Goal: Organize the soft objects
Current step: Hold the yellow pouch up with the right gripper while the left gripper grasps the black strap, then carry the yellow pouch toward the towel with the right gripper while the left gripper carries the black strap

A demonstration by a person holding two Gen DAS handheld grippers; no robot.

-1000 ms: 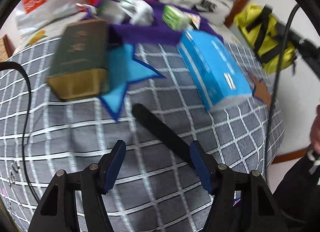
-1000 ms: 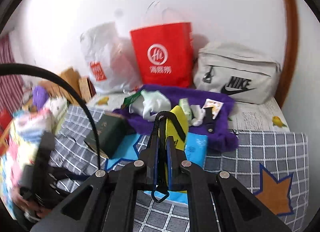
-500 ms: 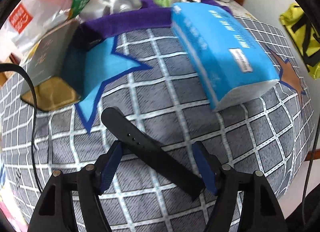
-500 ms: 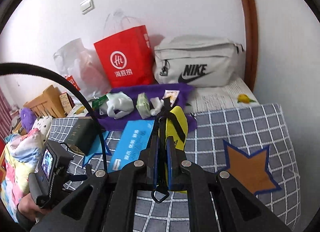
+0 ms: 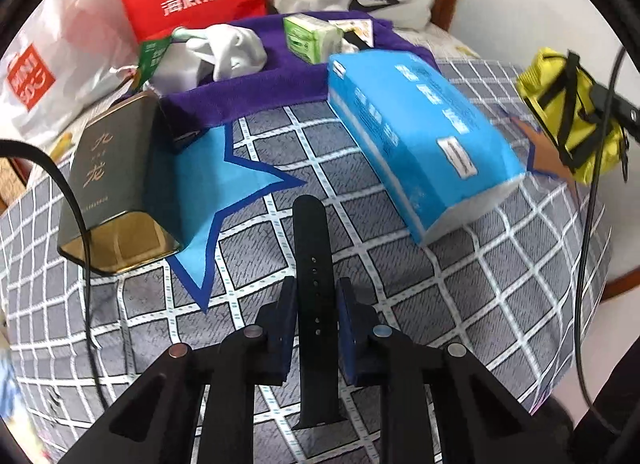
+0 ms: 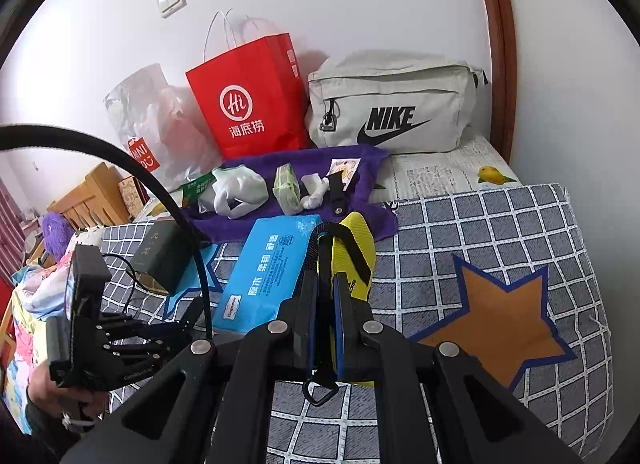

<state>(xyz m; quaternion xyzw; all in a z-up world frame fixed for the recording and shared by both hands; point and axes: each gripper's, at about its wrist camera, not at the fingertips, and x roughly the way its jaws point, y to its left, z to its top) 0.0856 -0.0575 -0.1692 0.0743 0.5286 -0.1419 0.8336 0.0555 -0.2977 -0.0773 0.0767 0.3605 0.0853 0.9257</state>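
Note:
In the left wrist view my left gripper (image 5: 316, 292) is shut on a black rubber strap (image 5: 313, 240) that lies along the checked blanket (image 5: 400, 276). In the right wrist view my right gripper (image 6: 323, 284) is shut on a yellow pouch with black straps (image 6: 354, 240) and holds it above the blanket; the pouch also shows in the left wrist view (image 5: 568, 112). A blue tissue pack (image 5: 420, 136) lies right of the strap, also in the right wrist view (image 6: 268, 268). A purple towel (image 5: 256, 92) behind holds white socks (image 5: 228, 52) and a green tissue packet (image 5: 312, 38).
A dark green box (image 5: 108, 180) lies at the left. A red paper bag (image 6: 248, 100), a grey Nike bag (image 6: 392, 104) and a clear plastic bag (image 6: 156, 120) stand against the wall. The bed edge drops off at the right (image 5: 580, 304).
My left gripper has closed from wide open onto the black strap, which now runs straight between the fingers. My right gripper has kept the yellow pouch and shifted its view slightly.

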